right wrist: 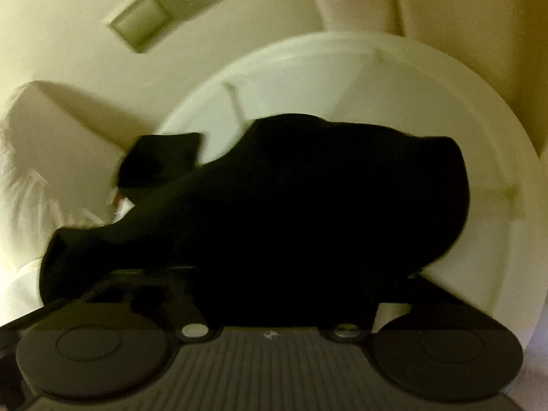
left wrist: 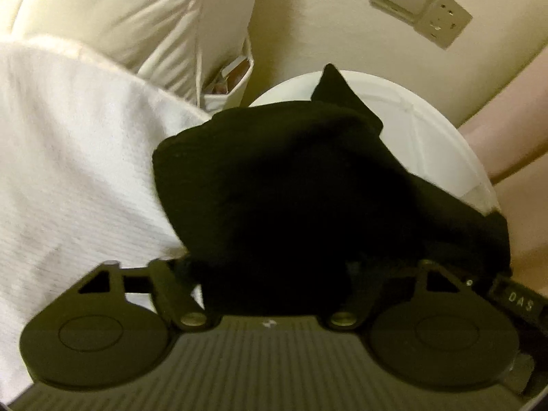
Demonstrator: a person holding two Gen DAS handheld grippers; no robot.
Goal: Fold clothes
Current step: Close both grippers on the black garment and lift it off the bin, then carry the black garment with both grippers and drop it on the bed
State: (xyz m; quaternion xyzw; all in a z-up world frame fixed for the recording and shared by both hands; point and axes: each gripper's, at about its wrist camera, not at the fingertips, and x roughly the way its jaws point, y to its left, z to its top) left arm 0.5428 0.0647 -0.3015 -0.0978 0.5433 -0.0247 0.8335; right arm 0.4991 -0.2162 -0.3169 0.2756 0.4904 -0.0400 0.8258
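Observation:
A black garment (left wrist: pixel 274 188) is bunched up right in front of my left gripper (left wrist: pixel 270 274) and hides its fingers; the gripper looks shut on the cloth. The same black garment (right wrist: pixel 291 212) fills the right wrist view and covers the fingers of my right gripper (right wrist: pixel 274 294), which also looks shut on it. The garment hangs over a round white basket (right wrist: pixel 428 109), whose rim also shows in the left wrist view (left wrist: pixel 428 130). One black corner (right wrist: pixel 161 157) sticks out to the left.
A white towel-like cloth (left wrist: pixel 68 157) lies to the left on the bed. A white pillow (left wrist: pixel 137 17) is behind it. A wall switch and socket plate (left wrist: pixel 421 7) is on the cream wall, seen also in the right wrist view (right wrist: pixel 164 7). A person's arm (left wrist: pixel 507 144) is at right.

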